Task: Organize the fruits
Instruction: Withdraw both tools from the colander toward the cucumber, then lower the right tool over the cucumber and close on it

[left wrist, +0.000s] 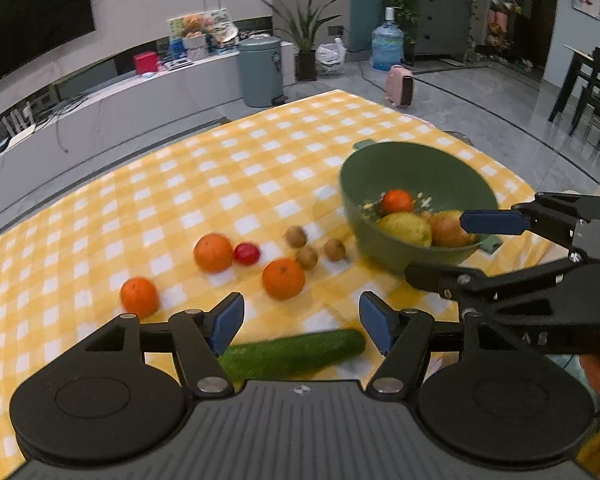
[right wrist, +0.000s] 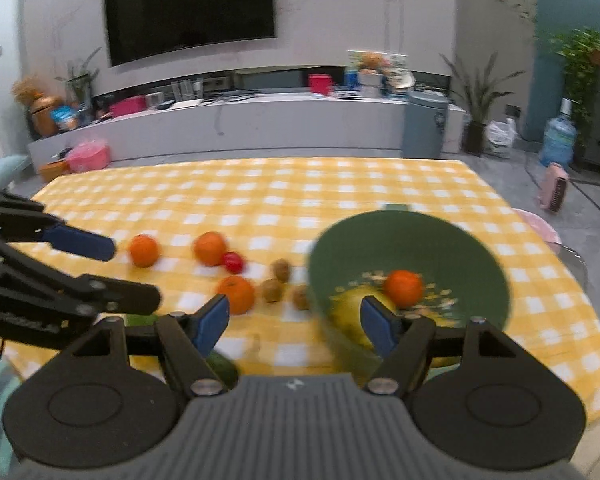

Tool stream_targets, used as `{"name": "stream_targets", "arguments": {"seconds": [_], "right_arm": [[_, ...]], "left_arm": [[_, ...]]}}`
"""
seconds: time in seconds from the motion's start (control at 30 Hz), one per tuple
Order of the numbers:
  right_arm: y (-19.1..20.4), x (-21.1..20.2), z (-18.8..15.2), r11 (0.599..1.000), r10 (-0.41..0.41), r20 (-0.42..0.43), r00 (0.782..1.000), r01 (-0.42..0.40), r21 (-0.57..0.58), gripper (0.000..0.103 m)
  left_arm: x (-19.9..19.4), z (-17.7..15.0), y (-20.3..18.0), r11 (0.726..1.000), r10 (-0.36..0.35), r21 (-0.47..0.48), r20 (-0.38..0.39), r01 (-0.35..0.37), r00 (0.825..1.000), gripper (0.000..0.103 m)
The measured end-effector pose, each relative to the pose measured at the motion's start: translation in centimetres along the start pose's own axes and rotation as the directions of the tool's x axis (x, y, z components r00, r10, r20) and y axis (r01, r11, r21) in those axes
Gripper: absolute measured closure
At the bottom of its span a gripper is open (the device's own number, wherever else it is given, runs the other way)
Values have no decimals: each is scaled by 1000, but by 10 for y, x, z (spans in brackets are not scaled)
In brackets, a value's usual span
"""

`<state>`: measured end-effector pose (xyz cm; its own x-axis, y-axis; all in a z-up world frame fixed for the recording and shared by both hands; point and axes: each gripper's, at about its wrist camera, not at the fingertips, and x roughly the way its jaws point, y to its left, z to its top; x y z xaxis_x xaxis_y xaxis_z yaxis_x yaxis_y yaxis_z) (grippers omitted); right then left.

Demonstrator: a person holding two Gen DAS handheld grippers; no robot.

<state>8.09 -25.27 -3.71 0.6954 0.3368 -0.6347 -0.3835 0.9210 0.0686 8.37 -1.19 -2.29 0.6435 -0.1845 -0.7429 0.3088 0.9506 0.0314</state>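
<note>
A green bowl [left wrist: 420,168] stands on the yellow checked tablecloth [left wrist: 220,168] at the right, holding an orange [left wrist: 397,201], a yellow fruit [left wrist: 406,229] and a brownish fruit [left wrist: 446,230]. Three oranges [left wrist: 213,253], a red tomato [left wrist: 246,253] and three kiwis [left wrist: 307,257] lie loose left of the bowl. A cucumber [left wrist: 292,350] lies just below my open left gripper [left wrist: 302,320]. My right gripper [right wrist: 294,320] is open and empty, at the bowl's [right wrist: 412,240] near left rim.
The table's far edge drops to a grey floor with a bin [left wrist: 259,70], a water jug [left wrist: 387,44], a pink heater [left wrist: 400,86] and dark chairs [left wrist: 592,84]. A long white counter [right wrist: 240,120] runs behind.
</note>
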Motion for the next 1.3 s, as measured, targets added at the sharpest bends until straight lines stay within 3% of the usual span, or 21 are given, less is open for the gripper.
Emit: {"name": "stream_targets", "arguments": {"seconds": [0.23, 0.4, 0.67, 1.07, 1.13, 1.3], "right_arm": [[30, 23, -11, 997, 62, -78, 995, -64, -32, 34], [52, 38, -18, 990, 111, -120, 987, -120, -70, 34], [89, 71, -18, 937, 172, -154, 973, -210, -279, 34], [97, 118, -18, 861, 210, -249, 945, -300, -412, 43], [97, 122, -18, 849, 223, -259, 940, -318, -422, 50], [92, 126, -17, 845, 256, -267, 929, -349, -405, 51]], "left_arm": [[1, -26, 28, 998, 6, -65, -46, -9, 999, 25], [7, -40, 53, 987, -9, -161, -84, -5, 996, 25], [10, -50, 81, 967, -10, -255, -97, -15, 995, 25], [34, -56, 96, 950, -16, -310, -139, -29, 990, 25], [37, -56, 98, 950, -17, -311, -141, -28, 990, 25], [43, -57, 100, 948, -12, -317, -151, -37, 988, 26]]}}
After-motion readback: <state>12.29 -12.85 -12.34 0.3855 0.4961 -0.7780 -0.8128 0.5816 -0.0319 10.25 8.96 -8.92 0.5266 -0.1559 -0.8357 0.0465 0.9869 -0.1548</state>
